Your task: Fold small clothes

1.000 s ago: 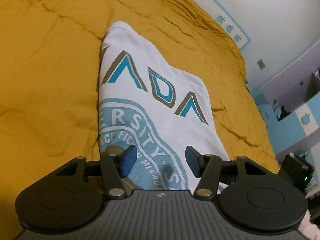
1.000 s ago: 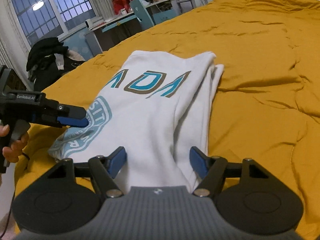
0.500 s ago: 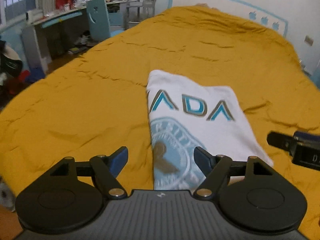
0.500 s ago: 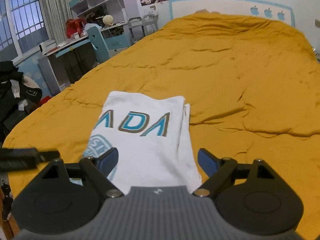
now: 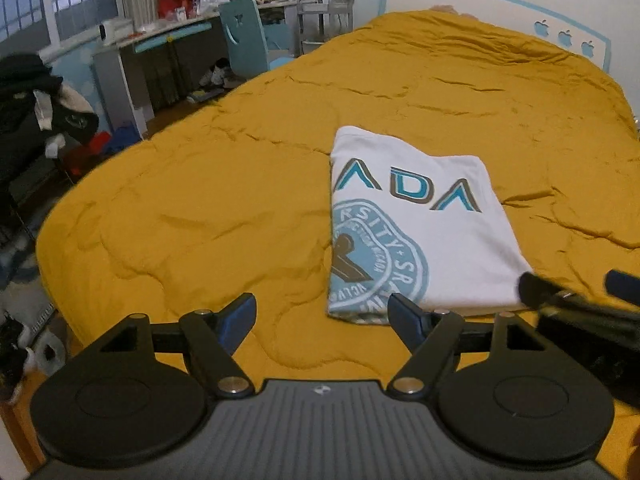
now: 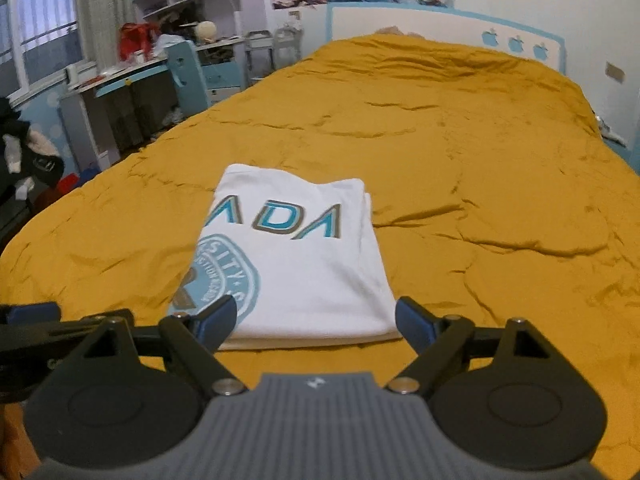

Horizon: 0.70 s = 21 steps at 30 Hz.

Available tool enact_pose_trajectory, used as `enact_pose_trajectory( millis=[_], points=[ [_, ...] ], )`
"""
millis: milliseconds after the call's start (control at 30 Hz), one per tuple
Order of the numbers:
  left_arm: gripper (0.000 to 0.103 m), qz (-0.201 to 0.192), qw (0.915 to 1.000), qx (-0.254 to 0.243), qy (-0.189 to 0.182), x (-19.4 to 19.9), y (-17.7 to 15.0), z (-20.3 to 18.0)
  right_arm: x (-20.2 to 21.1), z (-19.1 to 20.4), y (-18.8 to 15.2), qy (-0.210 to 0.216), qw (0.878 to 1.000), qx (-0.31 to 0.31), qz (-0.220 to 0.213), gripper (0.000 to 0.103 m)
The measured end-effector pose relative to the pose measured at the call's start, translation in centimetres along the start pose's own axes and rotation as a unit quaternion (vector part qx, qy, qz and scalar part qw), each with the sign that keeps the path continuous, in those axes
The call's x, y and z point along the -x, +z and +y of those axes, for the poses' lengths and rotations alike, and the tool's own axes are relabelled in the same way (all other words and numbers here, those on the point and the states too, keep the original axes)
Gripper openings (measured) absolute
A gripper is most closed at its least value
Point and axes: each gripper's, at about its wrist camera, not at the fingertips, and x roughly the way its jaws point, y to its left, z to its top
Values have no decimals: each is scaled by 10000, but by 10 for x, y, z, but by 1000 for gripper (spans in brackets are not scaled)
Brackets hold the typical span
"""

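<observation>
**Fold laid down, both hands clear of the shirt**

Our left hand-held gripper (image 5: 322, 314) has its jaws spread wide with nothing between them; they have just been opening. It hangs over bare bedspread near the foot of the bed (image 5: 180, 216), tilted down, with the shirt off to its right. Our right hand-held gripper (image 6: 316, 318) is likewise spread and empty, its jaws having just opened too, and it looks down over the near edge of the shirt without touching it. Each gripper's tip shows at the edge of the other's view, so the two sit close together, side by side.

The shirt (image 6: 308, 256) lies flat on the mustard bedspread, near the foot of the bed, folded into a narrow oblong with the printed letters and round blue crest facing up. Its right side shows stacked layers, and the near hem looks even. Beyond the bed, a desk (image 5: 160, 40) and a chair (image 5: 242, 36) stand against the window wall.

We judge the fold in hand to be set down and released. If one more fold is wanted, we need both grippers to come down on the two near corners, pinch all layers together, and carry them toward the far edge so the corners meet squarely. If the shirt counts as done, the next call is for another garment; none is plainly in reach here.
</observation>
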Motion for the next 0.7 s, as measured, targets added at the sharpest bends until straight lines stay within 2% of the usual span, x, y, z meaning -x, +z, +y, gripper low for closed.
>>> enact_pose_trajectory(
  millis=[367,700],
  points=[
    [87,119,9999,43,-43,1,-4,4,8,7,-7,-349,9994,8,-3,82],
    [87,252,9996,105,-111,-4,-9,8,6,8,-9,-419,9991,80,69,82]
  ],
)
